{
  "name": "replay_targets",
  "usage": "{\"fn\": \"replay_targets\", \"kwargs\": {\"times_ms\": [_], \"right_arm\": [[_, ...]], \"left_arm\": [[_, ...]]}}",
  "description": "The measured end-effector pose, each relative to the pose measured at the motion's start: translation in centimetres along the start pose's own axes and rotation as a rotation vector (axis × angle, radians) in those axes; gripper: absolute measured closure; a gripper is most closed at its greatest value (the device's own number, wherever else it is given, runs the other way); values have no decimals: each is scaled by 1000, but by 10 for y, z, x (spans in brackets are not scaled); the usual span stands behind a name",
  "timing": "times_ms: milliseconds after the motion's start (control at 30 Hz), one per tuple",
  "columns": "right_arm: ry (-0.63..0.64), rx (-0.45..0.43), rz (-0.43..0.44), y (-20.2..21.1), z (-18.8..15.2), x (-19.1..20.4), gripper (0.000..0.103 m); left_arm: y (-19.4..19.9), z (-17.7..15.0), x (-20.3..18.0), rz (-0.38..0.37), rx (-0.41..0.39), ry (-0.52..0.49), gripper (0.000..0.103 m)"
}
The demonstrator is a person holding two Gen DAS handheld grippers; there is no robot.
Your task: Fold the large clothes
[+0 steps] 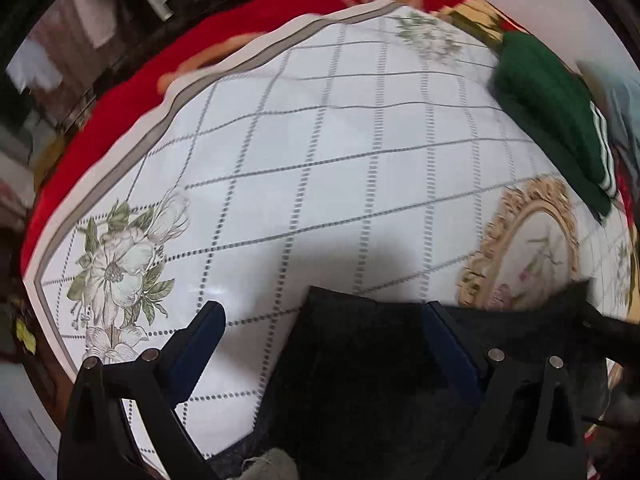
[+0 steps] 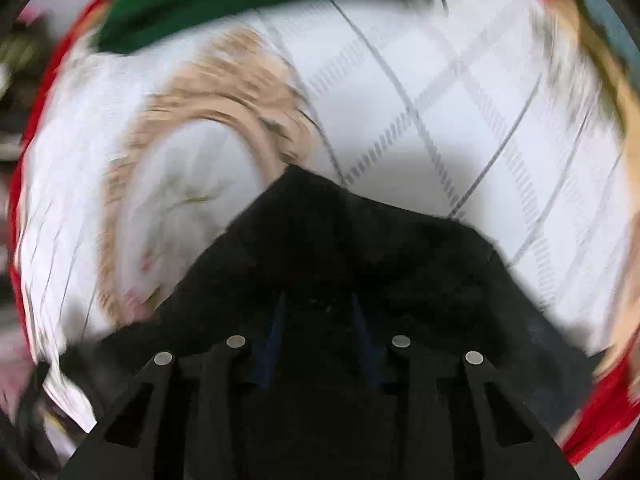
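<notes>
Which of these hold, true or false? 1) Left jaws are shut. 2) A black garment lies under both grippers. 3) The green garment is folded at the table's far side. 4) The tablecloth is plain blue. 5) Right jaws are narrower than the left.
1) False: the left gripper stands open, its jaws wide apart, the black garment between them and no pad pressing on it.
2) True: the black garment also fills the view under the right gripper.
3) True: the green garment lies folded near the far edge.
4) False: the tablecloth is white with a grey grid and flower prints.
5) True: the right jaws stand much closer together.
</notes>
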State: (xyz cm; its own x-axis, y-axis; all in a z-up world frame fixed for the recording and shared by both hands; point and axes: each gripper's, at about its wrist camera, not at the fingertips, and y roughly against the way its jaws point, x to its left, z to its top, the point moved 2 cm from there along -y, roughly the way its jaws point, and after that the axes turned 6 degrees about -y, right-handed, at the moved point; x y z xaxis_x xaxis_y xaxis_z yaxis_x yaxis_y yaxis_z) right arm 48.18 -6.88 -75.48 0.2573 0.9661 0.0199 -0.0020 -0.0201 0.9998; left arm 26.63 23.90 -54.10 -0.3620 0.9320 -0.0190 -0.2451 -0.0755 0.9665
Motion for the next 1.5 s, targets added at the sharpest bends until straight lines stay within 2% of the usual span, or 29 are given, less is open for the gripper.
{"fn": "replay_targets", "kwargs": {"times_ms": [100,233,300,333,367,500,600,667,733,800,900,933,1133,1200,1233,1267,1400,1500], "right_arm": [[-36,42,-3,1,12,0,69],[-79,54,157,32,1,-24,69],[-122,26,226,56,-15,-52,47],[-146,9,233,65,-23,-66,30],[-188,-18,246,77,-37,-89,26],[-301,-44,268,94,-83,-162,26],[-396,-40,269,74,-112,-214,26],[-474,-34,329,54,-124,-244,26],[-550,-49,455,29,-130,-267,26],[-583,-85,566,12,-129,-275,24],[-616,-153,701,-4,-120,-279,5],[-621,-180,739,-3,-115,-279,0],[-619,-247,815,-6,-78,-259,0],[-605,-268,787,-2,-72,-250,2],[-595,-274,772,0,-70,-245,21],[-587,-267,757,0,-69,-241,55],[-612,-258,809,9,-72,-236,69],[-599,-296,850,41,-81,-234,76]], "left_arm": [[12,-8,-25,-31,19,-50,4],[25,-24,-72,-77,45,-155,4],[22,-30,-105,-107,59,-211,4],[21,-35,-119,-124,69,-233,4],[18,-38,-132,-138,76,-249,4],[-9,-53,-179,-144,106,-311,3],[-47,-63,-194,-112,161,-354,0],[-59,-64,-190,-142,156,-336,0],[-58,-63,-191,-146,149,-353,0],[-57,-62,-191,-149,149,-353,0],[-59,-58,-193,-146,168,-346,0],[-59,-57,-194,-186,167,-339,0],[-62,-51,-196,-189,174,-344,0],[-61,-52,-195,-191,171,-341,0],[-61,-50,-195,-191,171,-335,0],[-62,-48,-195,-190,171,-329,0],[-63,-39,-201,-177,195,-326,0],[-61,-32,-212,-189,194,-349,0]]}}
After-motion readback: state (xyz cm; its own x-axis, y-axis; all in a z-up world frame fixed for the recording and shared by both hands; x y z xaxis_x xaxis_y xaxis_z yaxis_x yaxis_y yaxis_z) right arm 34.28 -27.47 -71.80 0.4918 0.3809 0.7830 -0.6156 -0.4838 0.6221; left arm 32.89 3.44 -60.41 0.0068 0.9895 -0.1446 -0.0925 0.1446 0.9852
